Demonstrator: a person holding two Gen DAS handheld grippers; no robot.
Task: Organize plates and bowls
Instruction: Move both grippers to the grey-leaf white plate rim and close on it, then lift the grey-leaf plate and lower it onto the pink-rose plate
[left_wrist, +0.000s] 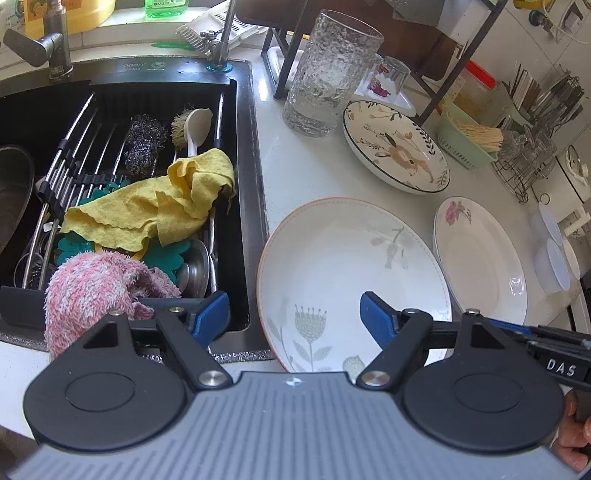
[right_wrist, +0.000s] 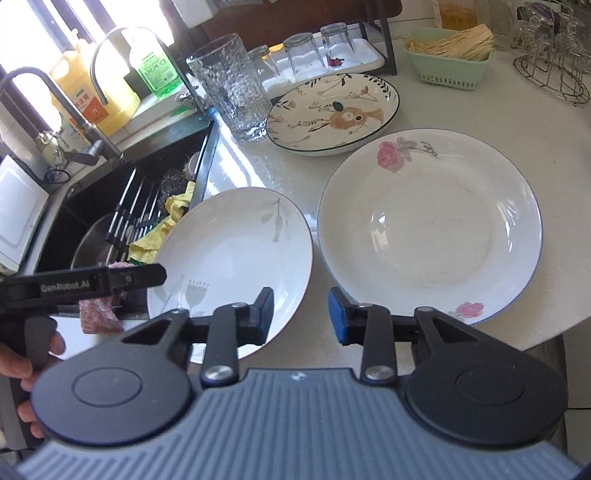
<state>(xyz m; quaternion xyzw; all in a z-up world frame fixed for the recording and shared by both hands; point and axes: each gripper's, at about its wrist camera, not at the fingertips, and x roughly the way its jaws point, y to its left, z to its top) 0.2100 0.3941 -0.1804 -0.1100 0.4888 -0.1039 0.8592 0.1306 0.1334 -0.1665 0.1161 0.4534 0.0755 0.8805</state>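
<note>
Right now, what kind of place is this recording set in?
Most likely a home kitchen: a black sink with a tap and scrubbers, plates such as the rose plate on a white counter, and upturned glasses draining.

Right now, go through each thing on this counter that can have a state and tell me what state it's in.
Left claw: open, straddling the leaf plate's near rim, not gripping.
Right claw: narrowly open, nothing between the pads.
Leaf plate: flat on the counter, empty.
Rose plate: flat, empty, unstacked.
Rabbit plate: flat, empty.
Textured glass: upright, empty.
Small glasses: upside down on the tray.
Yellow cloth: crumpled on the sink rack.
</note>
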